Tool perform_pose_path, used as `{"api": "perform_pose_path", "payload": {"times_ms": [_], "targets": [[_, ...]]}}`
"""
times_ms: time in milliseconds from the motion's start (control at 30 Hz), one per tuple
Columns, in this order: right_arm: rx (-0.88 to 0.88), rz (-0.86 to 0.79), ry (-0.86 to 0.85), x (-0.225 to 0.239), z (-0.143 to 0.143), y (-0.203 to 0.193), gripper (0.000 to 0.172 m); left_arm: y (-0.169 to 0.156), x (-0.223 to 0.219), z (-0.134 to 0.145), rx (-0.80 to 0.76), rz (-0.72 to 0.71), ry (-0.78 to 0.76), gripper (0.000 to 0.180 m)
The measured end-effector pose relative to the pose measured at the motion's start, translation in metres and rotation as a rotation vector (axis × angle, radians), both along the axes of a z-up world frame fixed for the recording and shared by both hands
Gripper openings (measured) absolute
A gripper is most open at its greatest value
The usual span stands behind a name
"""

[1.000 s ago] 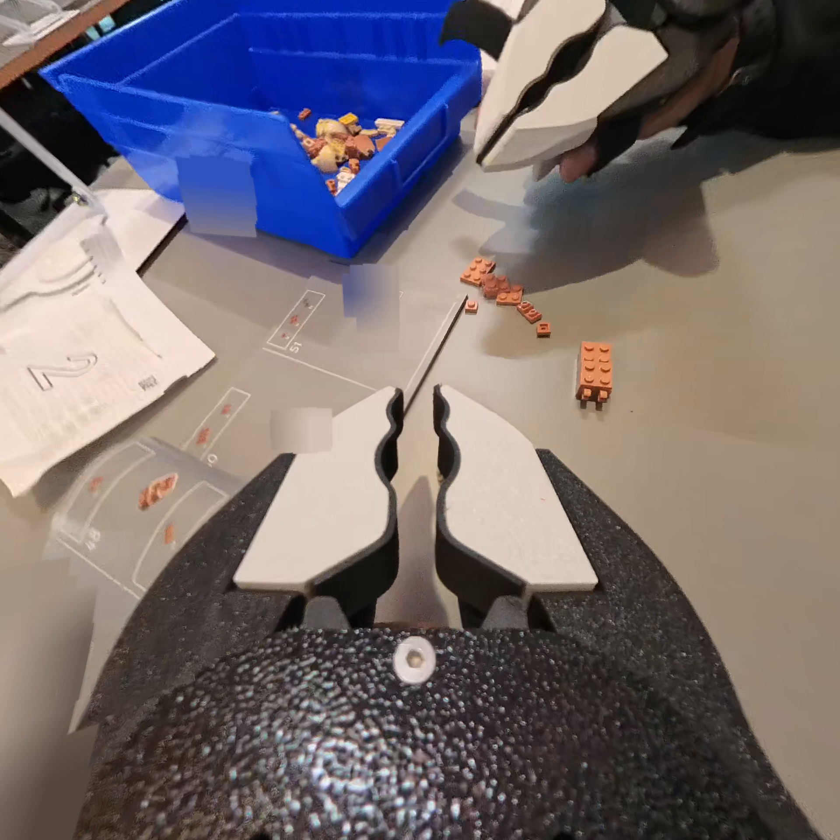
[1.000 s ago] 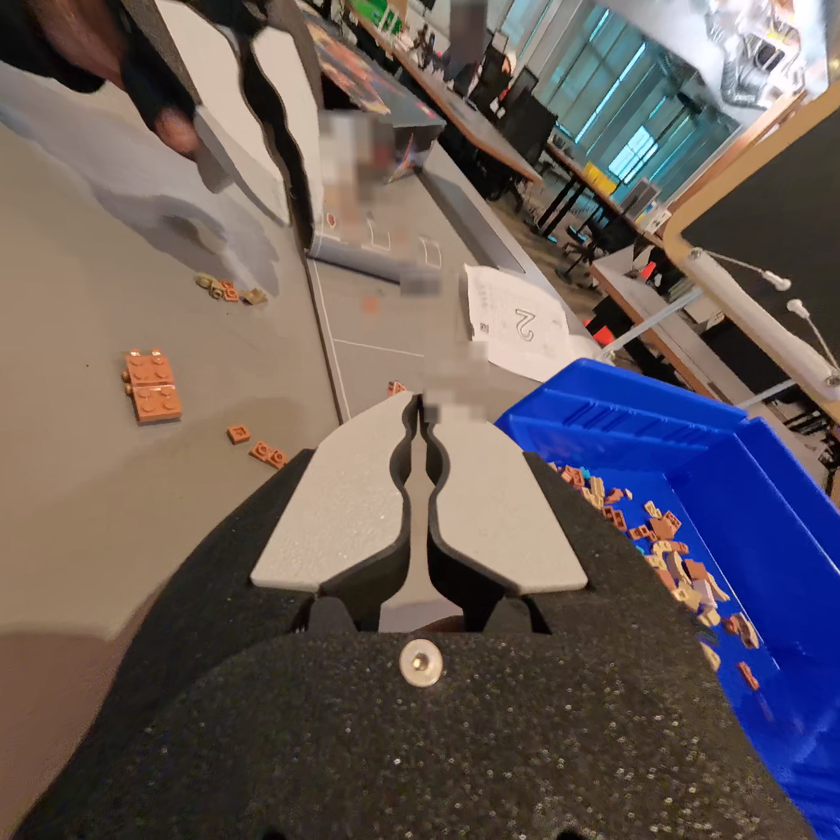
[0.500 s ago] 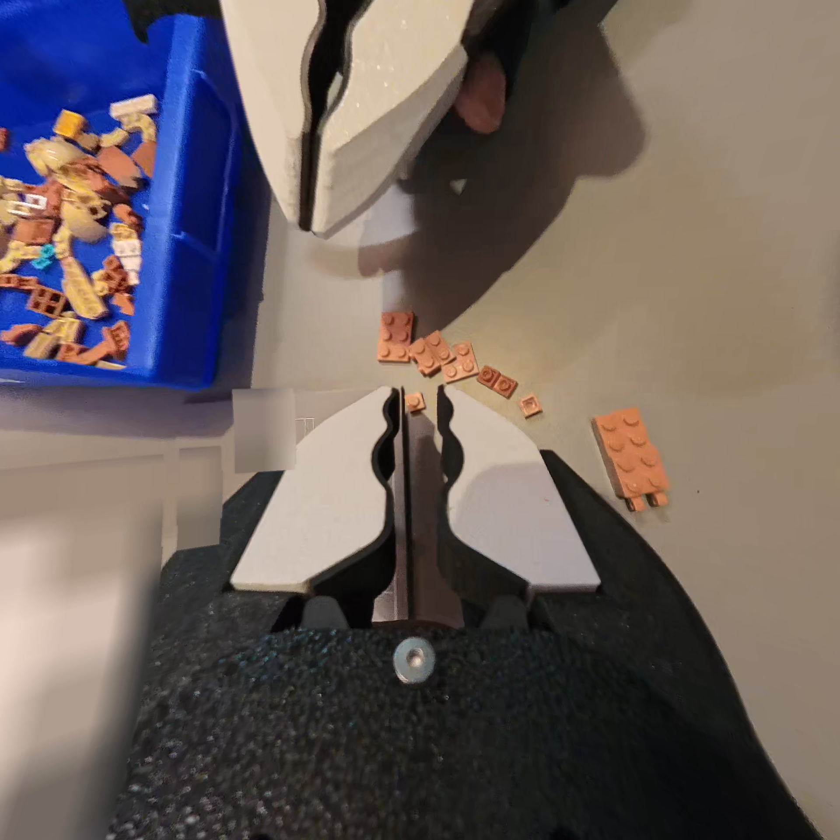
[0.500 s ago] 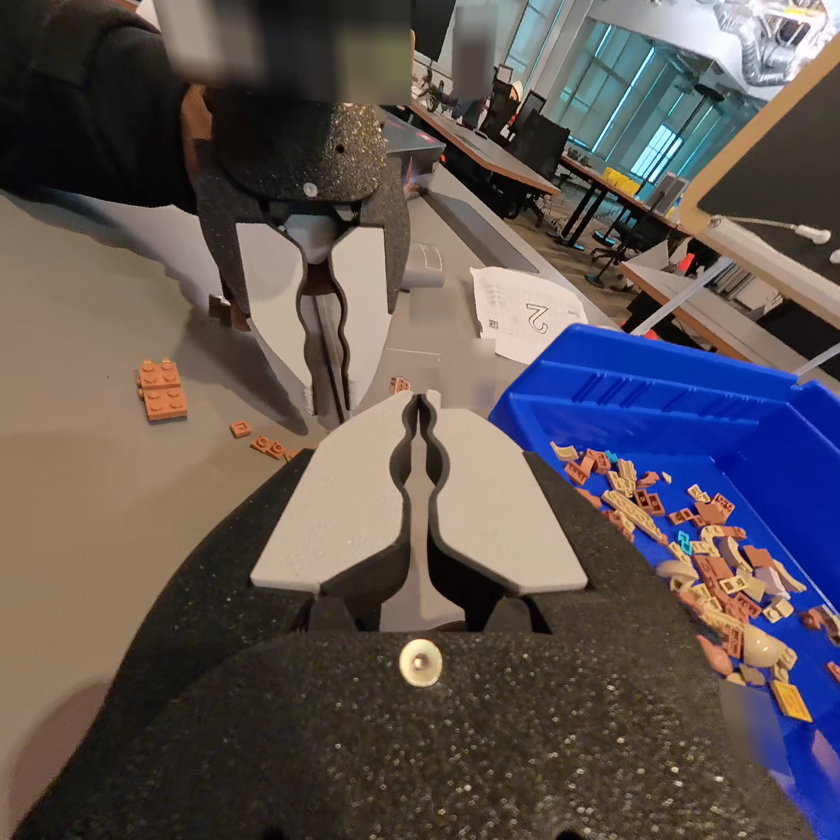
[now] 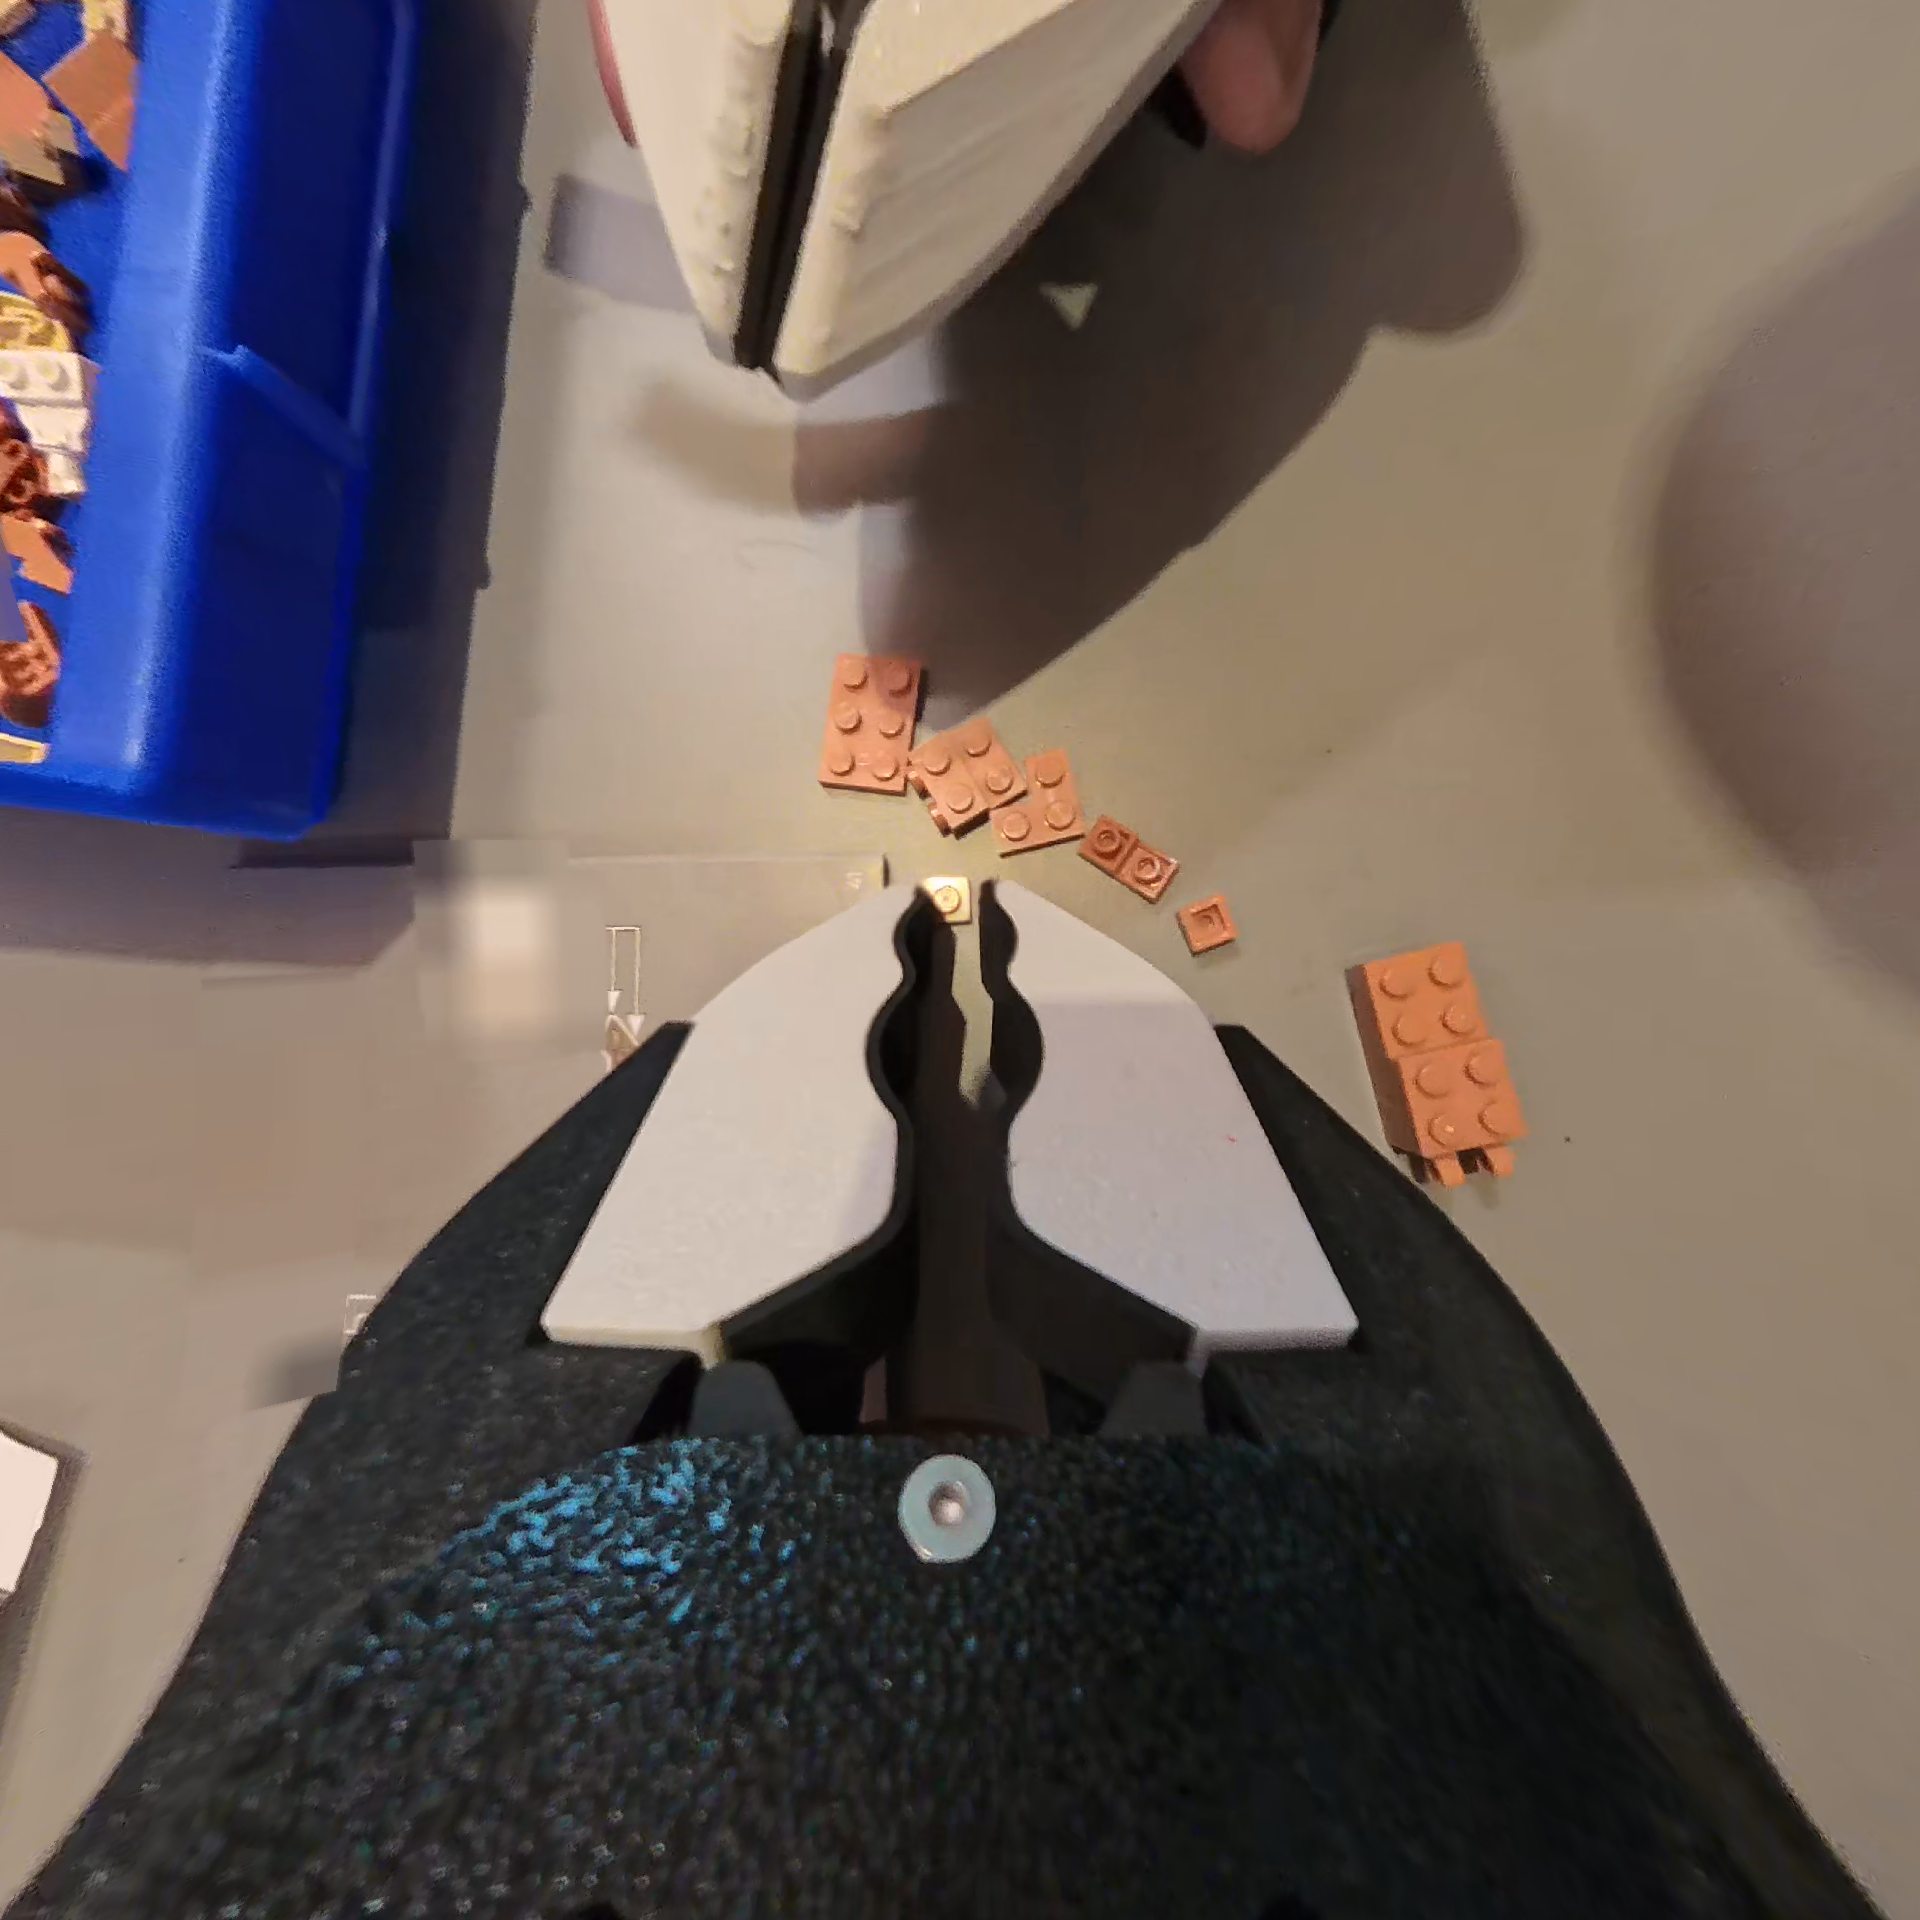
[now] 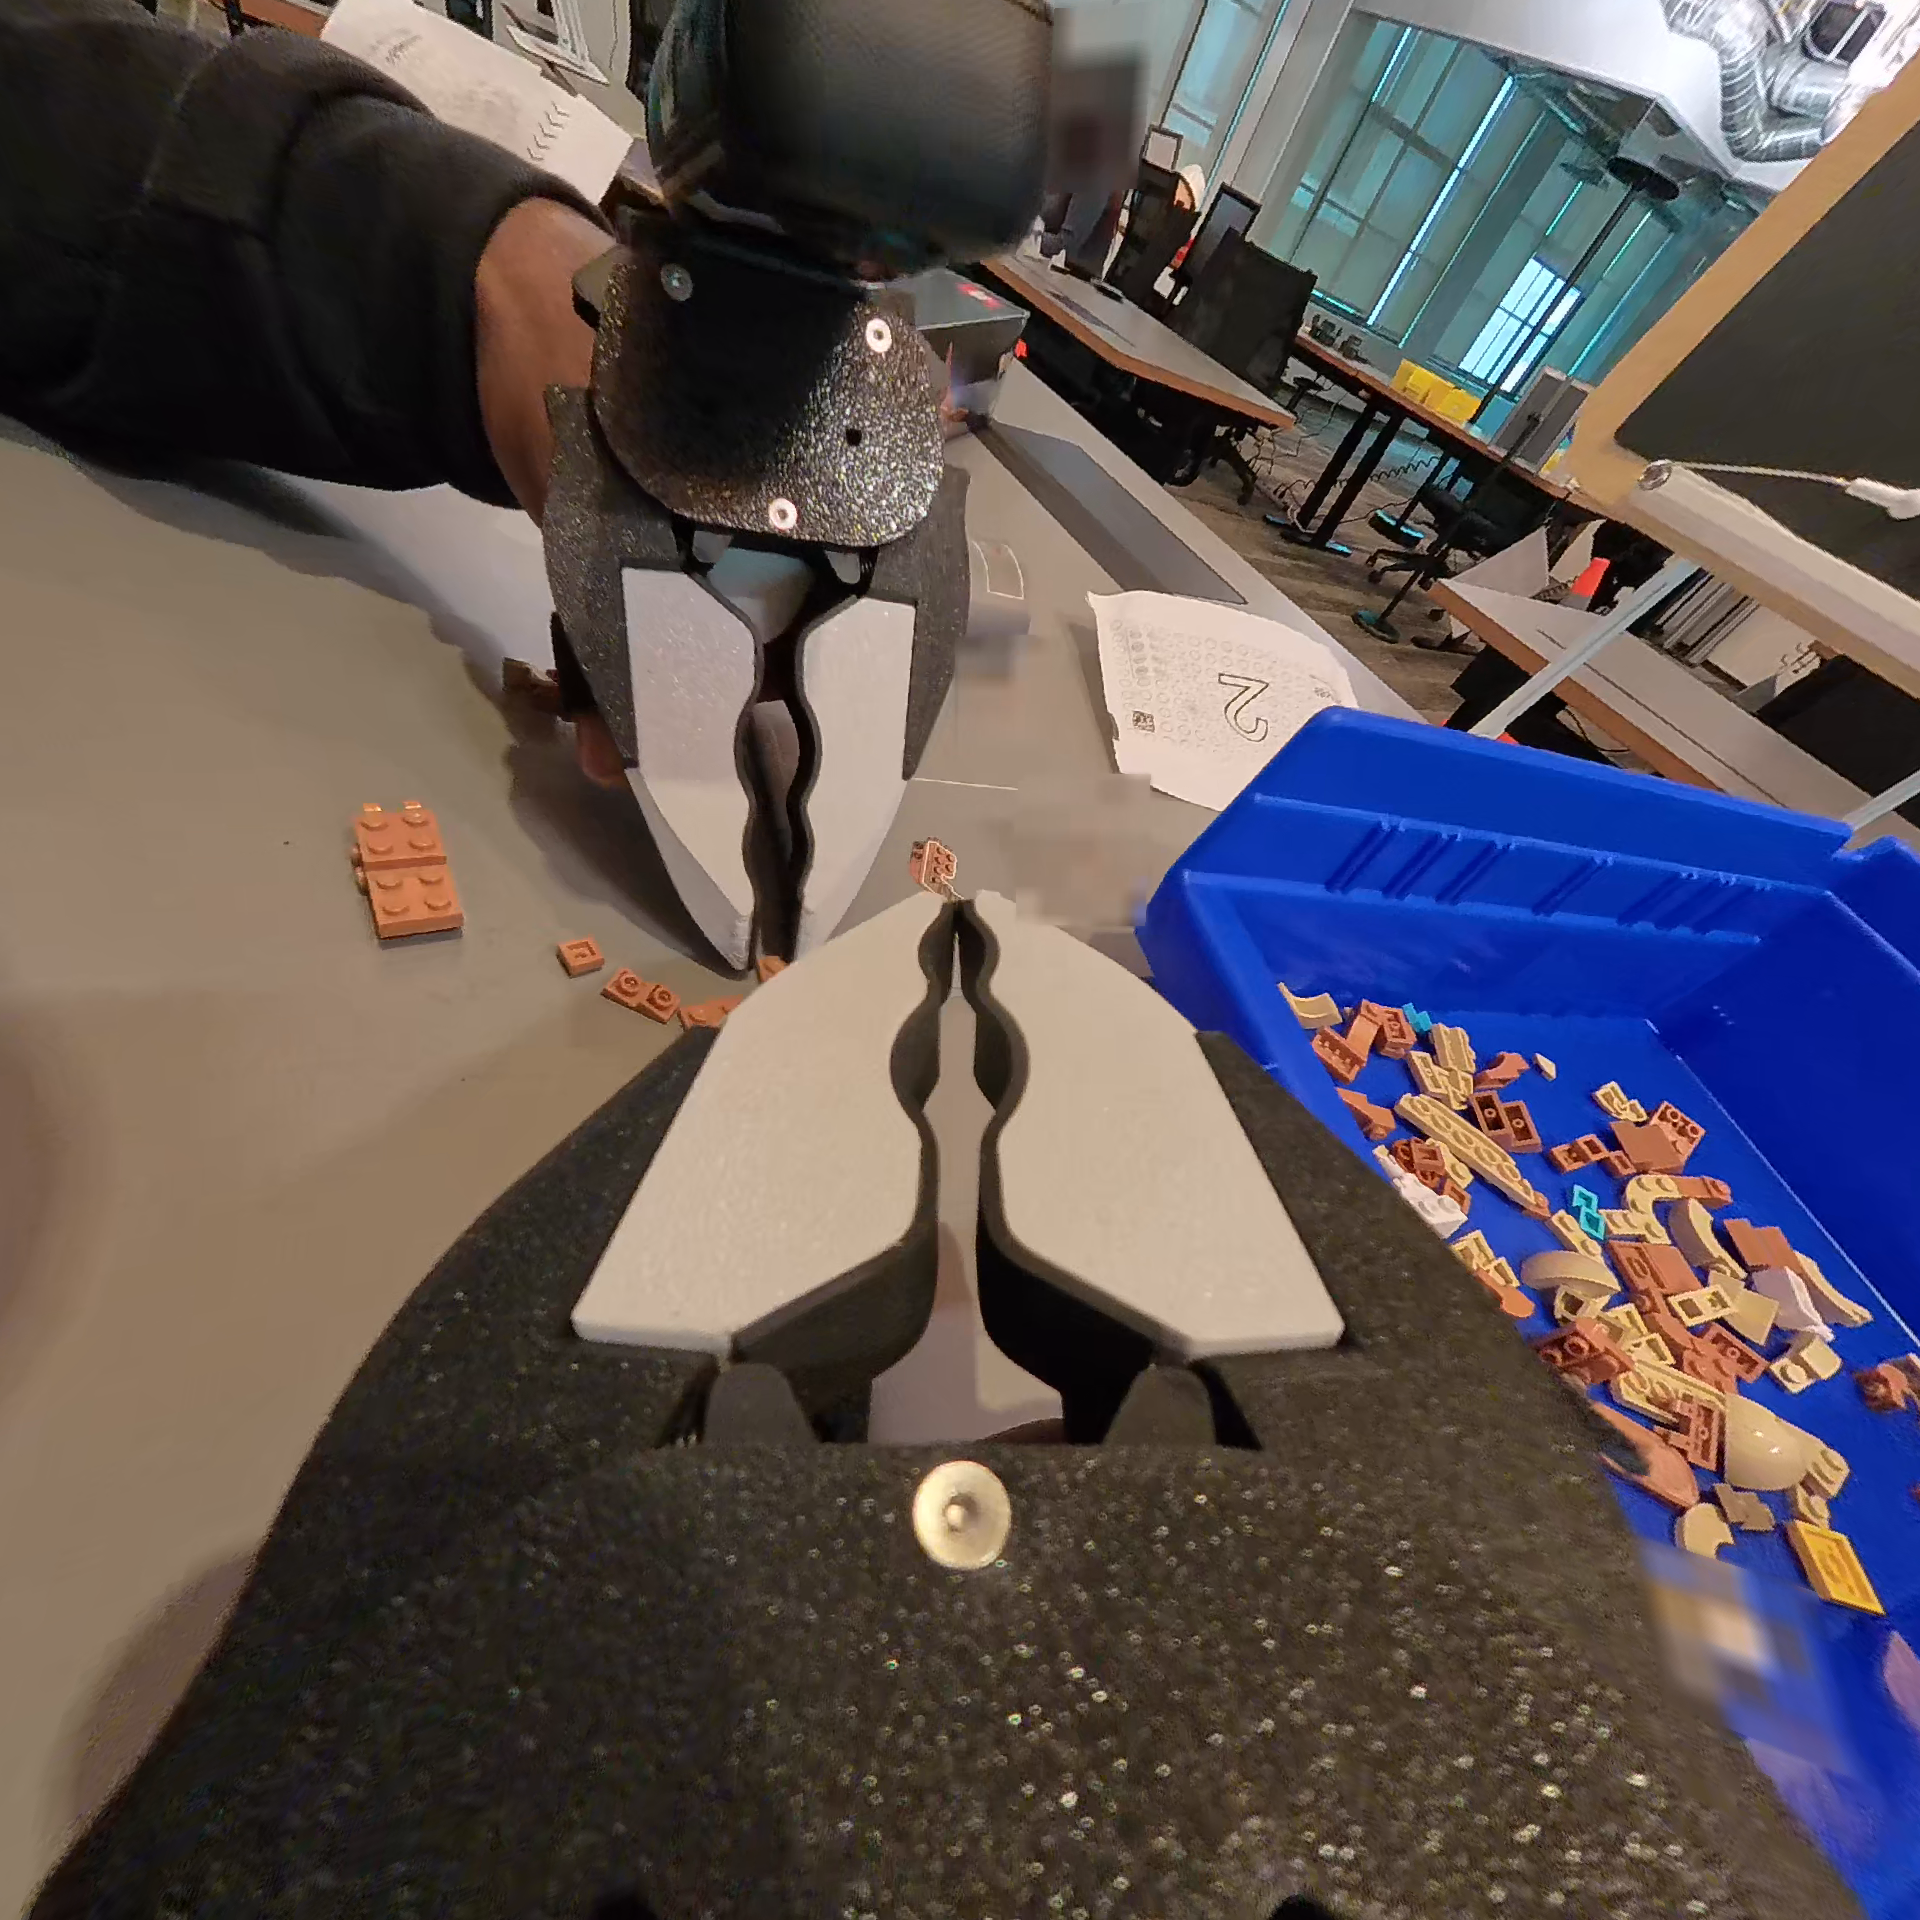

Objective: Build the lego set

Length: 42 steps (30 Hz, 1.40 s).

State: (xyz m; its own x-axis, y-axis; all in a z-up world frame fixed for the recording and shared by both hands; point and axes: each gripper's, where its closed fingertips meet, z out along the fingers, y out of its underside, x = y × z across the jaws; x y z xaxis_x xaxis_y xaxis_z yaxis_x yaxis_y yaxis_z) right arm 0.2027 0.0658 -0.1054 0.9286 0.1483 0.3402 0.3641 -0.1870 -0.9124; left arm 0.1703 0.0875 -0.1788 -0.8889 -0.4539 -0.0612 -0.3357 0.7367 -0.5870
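The left gripper [image 5: 951, 899], tips down on the grey table [image 5: 1455, 623], has its jaws narrow around a tiny one-stud orange-brown plastic plate [image 5: 948, 897]; whether both pads press it I cannot tell. More orange-brown plates [image 5: 977, 774] lie just beyond. The right gripper [image 6: 958, 906], jaws shut, pinches a small tan studded plate [image 6: 935, 864] beside a blue plastic bin [image 6: 1558, 914].

The blue bin [image 5: 260, 416] is cut off by the picture's left edge. The right gripper [image 5: 769, 353] is blurred, its body beyond the top edge. Blurred patches cover parts of the clear sheet [image 5: 727, 883].
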Motion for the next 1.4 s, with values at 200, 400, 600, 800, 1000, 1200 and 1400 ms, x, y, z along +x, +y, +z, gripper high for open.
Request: {"api": "perform_pose_path", "payload": {"times_ms": [200,400,600,800,1000,1200,1400], "targets": [[-0.002,-0.001,-0.003,0.0,0.0,-0.002,0.0,0.005,-0.012,0.004,0.037,-0.018,0.016,0.009],[-0.013,0.011,-0.014,-0.003,-0.002,-0.003,0.0,0.005,-0.01,0.007,0.032,0.004,0.01,0.009],[-0.024,0.021,-0.025,-0.006,-0.004,-0.004,0.0,0.003,-0.01,-0.001,0.019,0.0,0.042,0.008],[-0.034,0.045,-0.055,-0.014,-0.007,-0.005,0.001,-0.001,-0.026,0.003,-0.042,0.018,0.079,0.008],[-0.042,0.072,-0.093,-0.028,-0.009,-0.005,0.001,-0.012,-0.06,0.018,-0.109,0.078,0.131,0.007],[-0.053,0.107,-0.093,-0.047,-0.009,-0.005,0.001,-0.018,-0.077,0.026,-0.101,0.145,0.096,0.007],[-0.079,0.139,-0.058,-0.065,-0.013,-0.003,0.002,-0.014,-0.075,0.025,-0.138,0.194,0.057,0.007]]}}
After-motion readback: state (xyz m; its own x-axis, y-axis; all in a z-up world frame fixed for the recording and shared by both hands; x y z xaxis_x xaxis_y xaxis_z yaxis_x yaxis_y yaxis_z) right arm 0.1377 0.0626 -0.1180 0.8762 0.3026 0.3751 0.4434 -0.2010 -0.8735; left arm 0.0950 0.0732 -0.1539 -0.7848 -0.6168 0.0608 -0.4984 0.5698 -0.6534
